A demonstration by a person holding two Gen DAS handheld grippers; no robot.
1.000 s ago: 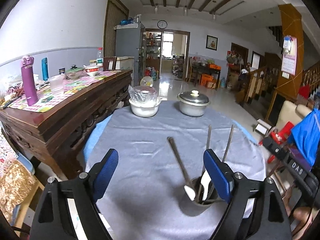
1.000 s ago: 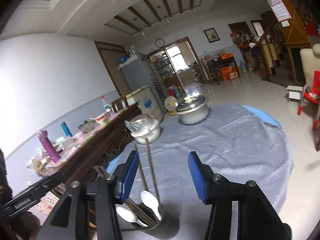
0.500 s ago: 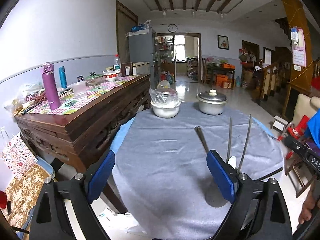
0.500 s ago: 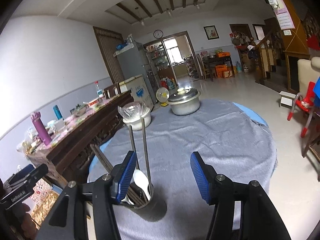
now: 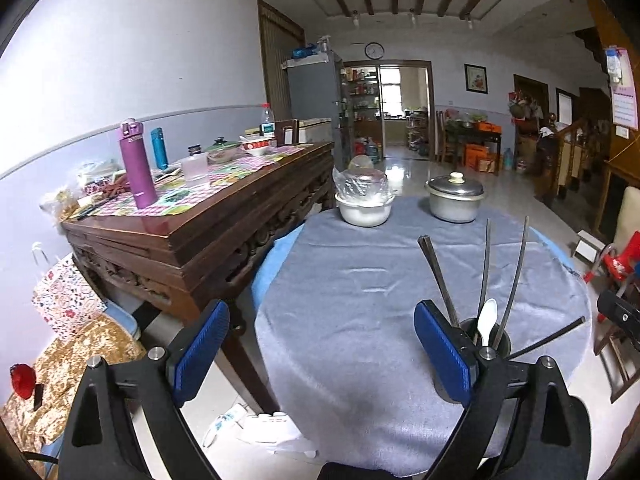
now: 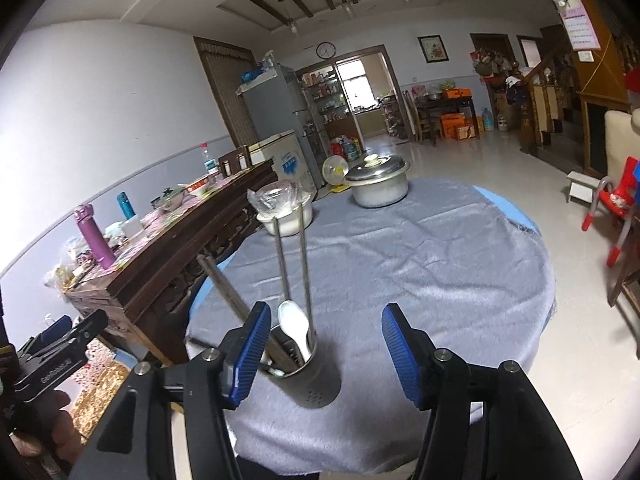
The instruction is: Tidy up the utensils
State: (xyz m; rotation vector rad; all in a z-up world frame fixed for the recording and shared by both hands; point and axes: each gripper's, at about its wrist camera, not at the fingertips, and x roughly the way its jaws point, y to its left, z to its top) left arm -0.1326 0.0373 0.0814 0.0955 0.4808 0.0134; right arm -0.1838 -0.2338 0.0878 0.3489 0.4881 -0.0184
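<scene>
Left claw (image 5: 320, 344) spread wide, holding nothing, hanging over near edge of bench (image 5: 360, 280). Right claw (image 6: 320, 344) also wide apart, empty, metal utensil cup (image 6: 308, 372) just beside its left finger. Cup stands upright on grey cloth, near bench edge. Inside: white spoon (image 6: 294, 326), dark chopsticks (image 6: 224, 284), two steel rods (image 6: 292, 256). Far side of bench: plastic-covered white bowl (image 5: 364, 206), lidded steel pot (image 5: 454, 200).
</scene>
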